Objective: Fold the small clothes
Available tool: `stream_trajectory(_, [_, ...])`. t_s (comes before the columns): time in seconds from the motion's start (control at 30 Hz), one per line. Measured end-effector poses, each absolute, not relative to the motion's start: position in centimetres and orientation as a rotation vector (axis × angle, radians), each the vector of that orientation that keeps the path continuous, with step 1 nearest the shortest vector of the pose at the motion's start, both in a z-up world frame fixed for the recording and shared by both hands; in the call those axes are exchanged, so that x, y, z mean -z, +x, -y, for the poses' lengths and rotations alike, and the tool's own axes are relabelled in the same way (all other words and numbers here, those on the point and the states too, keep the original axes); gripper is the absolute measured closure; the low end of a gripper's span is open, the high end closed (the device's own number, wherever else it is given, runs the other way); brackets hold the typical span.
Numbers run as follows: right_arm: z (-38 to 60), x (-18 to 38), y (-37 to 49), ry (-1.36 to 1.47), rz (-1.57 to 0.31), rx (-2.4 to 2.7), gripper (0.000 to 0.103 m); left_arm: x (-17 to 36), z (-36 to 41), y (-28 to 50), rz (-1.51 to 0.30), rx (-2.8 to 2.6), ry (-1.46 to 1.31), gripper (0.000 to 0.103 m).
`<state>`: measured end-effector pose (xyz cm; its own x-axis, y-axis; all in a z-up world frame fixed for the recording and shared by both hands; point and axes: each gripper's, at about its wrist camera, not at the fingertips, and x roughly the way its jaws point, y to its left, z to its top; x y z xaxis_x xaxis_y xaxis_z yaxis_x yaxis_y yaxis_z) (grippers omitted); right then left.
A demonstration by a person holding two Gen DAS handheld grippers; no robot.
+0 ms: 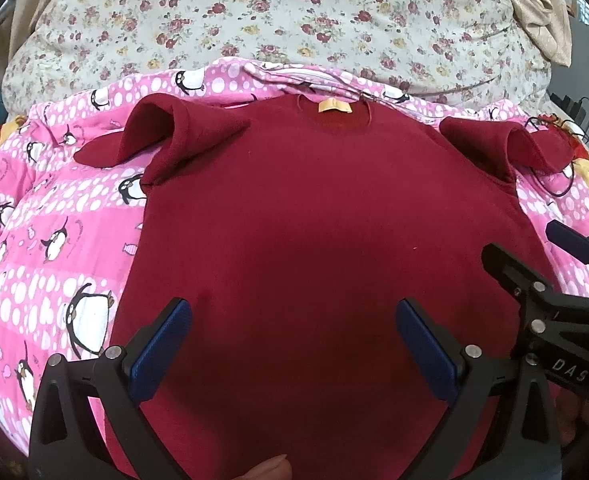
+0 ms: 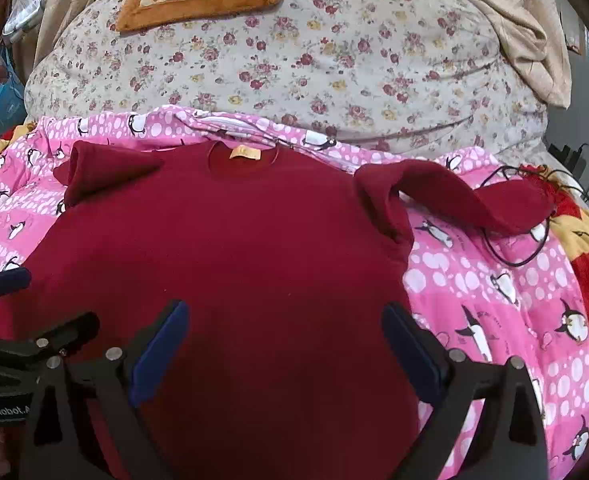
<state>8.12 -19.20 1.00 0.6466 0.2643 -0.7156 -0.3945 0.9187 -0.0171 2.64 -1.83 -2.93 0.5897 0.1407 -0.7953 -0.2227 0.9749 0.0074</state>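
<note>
Found the shirt spread flat on the quilt, neck and label at its far end and hem at the near end. Judged this to be the layout for a first fold: body smoothed out, nothing doubled over yet.

Saw the left sleeve bunched and curled at the shirt's left shoulder, and the right sleeve trailing off the shirt's right shoulder onto the quilt. Took both as loose ends to be brought in over the body before any lengthwise fold.

Held the left tongs wide apart above the shirt's lower left part, gripping nothing. Held the right tongs just as wide above the shirt's lower right part, also with nothing between them. Could not tell whether either touched the cloth. Read the side-by-side stance near the hem as a ready pose, one tool for each half of the shirt, so that each could go out to its own sleeve or edge.

Noticed a black cable looped on the quilt right beside the shirt's right sleeve, touching or under its cuff. Counted that as the one snag risk on that side.

Put the task at its very start.
</note>
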Motion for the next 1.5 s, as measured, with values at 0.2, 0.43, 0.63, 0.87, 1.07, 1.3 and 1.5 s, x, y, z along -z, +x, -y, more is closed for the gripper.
stream_trajectory(0.2, [19.5,-1.0,8.4,-0.168,-0.783,-0.365,0.004,3.2,1.5,3.7,-0.937,-0.215,-0.095,0.018])
stream_trajectory(0.43, [16.7,-0.7,12.1,-0.252,-0.702,-0.361,0.004,3.5,-1.4,10.8,-0.960,-0.254,-0.072,0.018])
stream_trajectory(0.63, [14.6,2.2,14.6,-0.307,-0.850,-0.454,0.004,5.5,-1.8,10.9,-0.938,-0.284,-0.119,0.016])
stream_trajectory(0.87, [15.6,3.1,15.9,-0.181,-0.925,-0.487,0.000,5.1,-2.6,11.1,-0.970,-0.259,-0.139,0.017])
stream_trajectory(1.07, [15.5,2.9,15.7,-0.199,-0.926,-0.477,0.000,-1.1,-6.8,10.0,-0.847,-0.213,-0.134,0.021])
stream_trajectory(1.3, [15.0,2.9,15.8,-0.238,-0.909,-0.447,0.000,-4.0,-25.8,12.3,-0.817,-0.258,-0.489,0.021])
stream_trajectory(1.5, [14.8,2.9,15.9,-0.257,-0.901,-0.435,0.000,2.3,-35.1,12.9,-0.844,-0.229,-0.856,0.027])
